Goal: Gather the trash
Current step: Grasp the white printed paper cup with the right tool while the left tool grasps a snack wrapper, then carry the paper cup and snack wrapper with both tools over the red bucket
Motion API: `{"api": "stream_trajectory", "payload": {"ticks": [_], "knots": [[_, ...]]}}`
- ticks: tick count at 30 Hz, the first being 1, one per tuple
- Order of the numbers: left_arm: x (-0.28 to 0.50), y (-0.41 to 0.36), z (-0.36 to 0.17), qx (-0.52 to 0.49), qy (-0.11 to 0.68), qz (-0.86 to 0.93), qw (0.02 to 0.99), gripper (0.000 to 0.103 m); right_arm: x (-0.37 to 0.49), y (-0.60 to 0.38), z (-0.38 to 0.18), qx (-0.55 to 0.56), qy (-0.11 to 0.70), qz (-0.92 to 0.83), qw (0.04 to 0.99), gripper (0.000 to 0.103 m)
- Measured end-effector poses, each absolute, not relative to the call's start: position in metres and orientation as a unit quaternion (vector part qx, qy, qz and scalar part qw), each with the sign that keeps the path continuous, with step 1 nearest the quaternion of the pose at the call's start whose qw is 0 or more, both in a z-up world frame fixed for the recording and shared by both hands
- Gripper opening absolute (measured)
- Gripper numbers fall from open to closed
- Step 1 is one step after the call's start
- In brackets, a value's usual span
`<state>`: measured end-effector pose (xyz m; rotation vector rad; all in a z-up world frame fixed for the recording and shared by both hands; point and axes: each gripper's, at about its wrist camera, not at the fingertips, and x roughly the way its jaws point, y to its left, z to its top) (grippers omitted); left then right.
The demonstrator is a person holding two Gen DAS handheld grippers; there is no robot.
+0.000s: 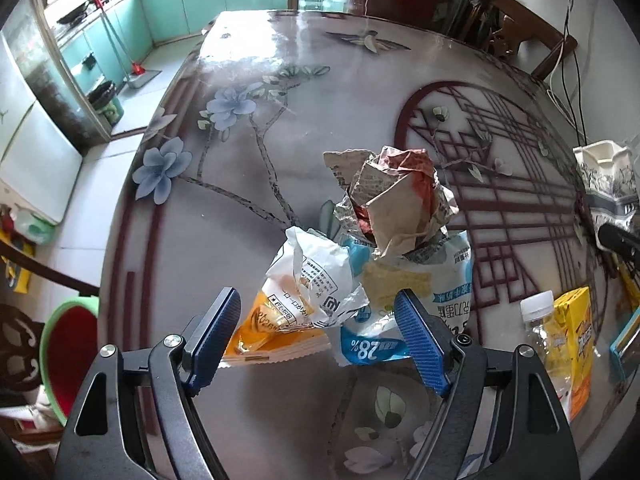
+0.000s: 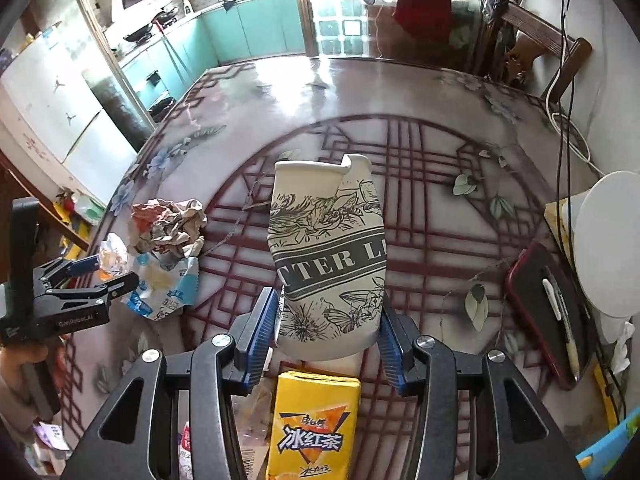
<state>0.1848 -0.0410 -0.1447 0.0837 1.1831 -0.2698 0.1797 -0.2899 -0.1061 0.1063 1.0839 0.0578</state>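
My right gripper [image 2: 326, 320] is shut on a crushed paper cup [image 2: 328, 256] with black floral print, held above the table. My left gripper [image 1: 320, 332] is open, its blue pads either side of a white-and-orange snack wrapper [image 1: 304, 292]. Beside it lies a blue-and-white wrapper [image 1: 404, 300] with a crumpled paper ball [image 1: 392, 204] on it. The same pile shows in the right wrist view [image 2: 168, 240], with the left gripper [image 2: 100, 276] at it. A yellow iced tea carton [image 2: 312, 424] lies below the right gripper; it also shows in the left wrist view [image 1: 576, 340].
A clear plastic bottle [image 1: 540, 332] stands by the carton. A green-rimmed red bin [image 1: 68, 356] sits on the floor left of the table [image 1: 248, 168]. A red phone with a pen [image 2: 548, 308] and a white round object [image 2: 608, 240] are at the right. Wooden chairs stand behind.
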Motion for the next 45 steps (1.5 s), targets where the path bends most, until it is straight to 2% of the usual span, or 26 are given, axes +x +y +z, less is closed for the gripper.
{"api": "stream_trajectory", "payload": {"ticks": [3, 5, 8, 13, 36, 45], "knots": [[0.186, -0.040, -0.145, 0.029, 0.557, -0.126, 0.821, 0.074, 0.180, -0.290, -0.106, 0.050, 0.517, 0.027, 0.854, 0.046], [0.186, -0.038, -0.144, 0.023, 0.558, -0.128, 0.819, 0.058, 0.179, -0.289, -0.106, 0.052, 0.518, 0.027, 0.853, 0.046], [0.183, -0.036, -0.143, 0.021, 0.558, -0.127, 0.820, 0.041, 0.177, -0.287, -0.106, 0.054, 0.519, 0.027, 0.852, 0.046], [0.173, -0.031, -0.136, 0.025, 0.550, -0.123, 0.826, 0.031, 0.172, -0.286, -0.103, 0.053, 0.518, 0.028, 0.853, 0.046], [0.097, 0.003, -0.091, 0.000, 0.513, -0.123, 0.849, 0.030, 0.134, -0.244, -0.060, -0.004, 0.486, 0.046, 0.873, 0.046], [0.070, 0.023, -0.093, -0.002, 0.515, -0.113, 0.850, 0.031, 0.117, -0.205, -0.052, -0.037, 0.478, 0.075, 0.874, 0.046]]}}
